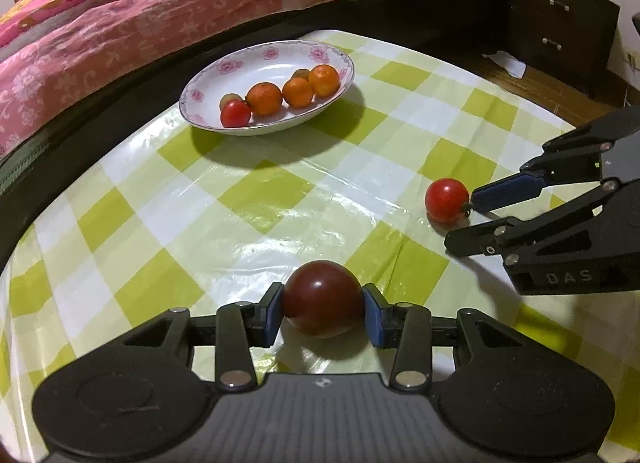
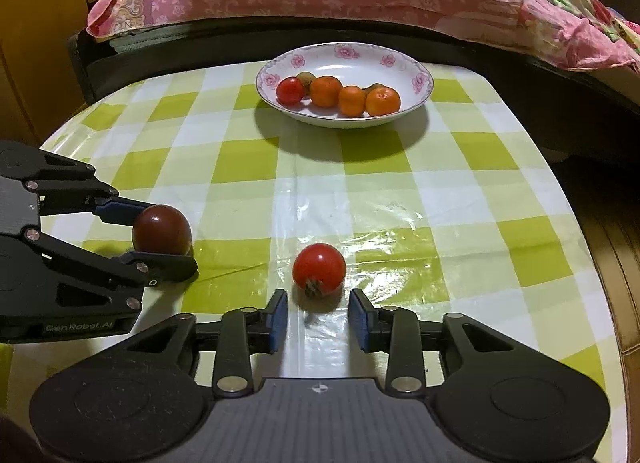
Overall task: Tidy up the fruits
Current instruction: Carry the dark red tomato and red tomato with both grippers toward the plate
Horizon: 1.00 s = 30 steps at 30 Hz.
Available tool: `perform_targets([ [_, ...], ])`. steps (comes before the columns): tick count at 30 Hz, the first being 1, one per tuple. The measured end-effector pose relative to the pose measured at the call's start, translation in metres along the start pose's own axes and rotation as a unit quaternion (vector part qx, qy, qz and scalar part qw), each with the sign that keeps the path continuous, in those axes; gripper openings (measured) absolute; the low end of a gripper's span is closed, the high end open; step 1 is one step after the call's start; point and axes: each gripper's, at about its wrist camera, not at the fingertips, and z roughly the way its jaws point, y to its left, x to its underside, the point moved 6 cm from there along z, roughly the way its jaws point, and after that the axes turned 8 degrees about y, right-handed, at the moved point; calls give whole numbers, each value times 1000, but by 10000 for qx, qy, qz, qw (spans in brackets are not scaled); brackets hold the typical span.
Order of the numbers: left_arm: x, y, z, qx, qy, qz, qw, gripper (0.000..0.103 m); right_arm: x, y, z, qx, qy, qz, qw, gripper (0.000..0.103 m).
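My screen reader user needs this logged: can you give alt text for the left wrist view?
The left gripper is shut on a dark red tomato on the green-checked tablecloth. At right, the open right gripper reaches a bright red tomato. Beyond, a floral plate holds oranges and one tomato.

A tablecloth [image 2: 400,191] checked in lime green, pale yellow and white is filling the middle of both views, and at the upper centre a white plate [image 2: 416,75] rimmed with pink flowers is showing three orange fruits [image 2: 352,101] and a red tomato [image 2: 291,90]. Lower down, a dark maroon tomato [image 1: 322,297] is sitting between blue pads [image 1: 273,313] on the black left gripper [image 1: 323,313], while a bright red tomato [image 2: 319,269] is glowing near the frame's centre. A pink floral quilt [image 1: 120,27] is spreading across the top.
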Motion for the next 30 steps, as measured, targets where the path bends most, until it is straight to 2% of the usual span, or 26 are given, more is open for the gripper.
perform_targets([
  [5, 3, 4, -1, -8, 1, -158, 9999, 52, 1, 0, -1, -141, -73, 54, 9999, 39],
  [13, 3, 4, 0, 42, -19, -241, 9997, 51, -1, 1, 0, -157, -95, 48, 9998, 39],
  [18, 2, 4, -1, 61, 40, -287, 9996, 48, -1, -1, 0, -44, -84, 34, 9999, 24],
  [24, -8, 3, -6, 156, -59, -275, 9995, 48, -7, 0, -3, -78, -149, 77, 9998, 23],
  [30, -28, 11, -7, 178, -203, -471, 9985, 48, -22, 3, -11, -219, -347, 175, 9990, 22],
])
